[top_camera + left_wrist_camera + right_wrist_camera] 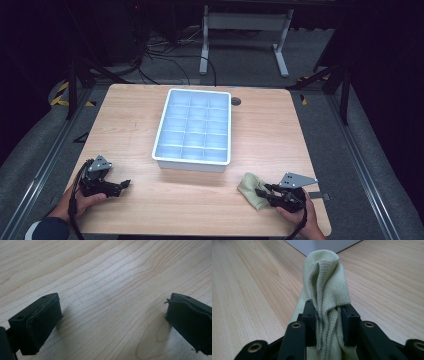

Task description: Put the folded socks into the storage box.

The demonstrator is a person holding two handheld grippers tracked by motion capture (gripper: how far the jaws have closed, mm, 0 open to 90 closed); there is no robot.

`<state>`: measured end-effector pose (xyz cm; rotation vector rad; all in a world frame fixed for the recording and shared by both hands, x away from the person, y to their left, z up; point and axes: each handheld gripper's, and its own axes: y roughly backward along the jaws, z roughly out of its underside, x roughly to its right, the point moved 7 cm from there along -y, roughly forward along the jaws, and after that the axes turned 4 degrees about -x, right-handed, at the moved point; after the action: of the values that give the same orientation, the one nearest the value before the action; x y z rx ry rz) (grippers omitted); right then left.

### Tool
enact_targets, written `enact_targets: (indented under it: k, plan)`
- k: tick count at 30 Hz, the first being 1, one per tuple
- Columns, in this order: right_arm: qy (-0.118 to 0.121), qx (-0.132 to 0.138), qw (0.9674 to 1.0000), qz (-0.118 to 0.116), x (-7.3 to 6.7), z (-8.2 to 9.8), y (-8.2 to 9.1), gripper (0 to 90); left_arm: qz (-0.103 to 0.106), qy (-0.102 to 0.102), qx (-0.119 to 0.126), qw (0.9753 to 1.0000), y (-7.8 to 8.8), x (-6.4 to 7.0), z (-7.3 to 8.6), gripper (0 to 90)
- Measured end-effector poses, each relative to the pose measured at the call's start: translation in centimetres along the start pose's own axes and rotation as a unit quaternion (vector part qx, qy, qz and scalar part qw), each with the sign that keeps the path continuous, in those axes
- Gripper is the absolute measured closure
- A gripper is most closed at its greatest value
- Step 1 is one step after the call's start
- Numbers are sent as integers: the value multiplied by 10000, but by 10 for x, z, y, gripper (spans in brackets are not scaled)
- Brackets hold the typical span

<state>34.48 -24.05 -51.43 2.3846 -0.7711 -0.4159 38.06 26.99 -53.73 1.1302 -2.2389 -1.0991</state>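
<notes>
Cloth [325,287]: pale green knit, bunched, pinched between jaws of right gripper [328,322], clenched on it; located near table [130,130] front right corner, near tray [194,163]. Left gripper [112,320]: jaws spread wide, nothing held, above bare wood at front left.

- The white plastic compartment tray [194,131] stands mid-way across the light wooden surface [130,120], blocking any straight pass through the centre.
- Bare wood lies open on both sides of the tray.
- A wide clear strip runs along the near edge, broken by the crumpled pale green knitted cloth [251,190] near the tray's right corner.
</notes>
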Motion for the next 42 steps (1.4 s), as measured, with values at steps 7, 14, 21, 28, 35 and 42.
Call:
enact_targets:
  k: [7, 14, 21, 28, 35, 42]
  plan:
    - [-26, 97, 9998, 188, 8, -3, 6, 702, 0, 2, -7, 10000, 0, 0, 0, 4]
    - [111, 206, 9992, 333, 13, -16, 16, 702, 1, 2, -6, 10000, 0, 0, 0, 4]
    - [221, 254, 9985, 441, 18, -32, 22, 702, 1, 2, -7, 10000, 0, 0, 0, 4]
    - [214, 412, 9977, 484, 23, -49, 32, 702, 0, -1, 0, 10000, 0, 0, 0, 4]
    - [268, 497, 9969, 554, 27, -66, 38, 702, 0, 1, 2, 10000, 0, 0, 0, 4]
    - [351, 532, 9960, 628, 28, -84, 40, 702, 1, 1, -8, 10000, 0, 0, 0, 4]
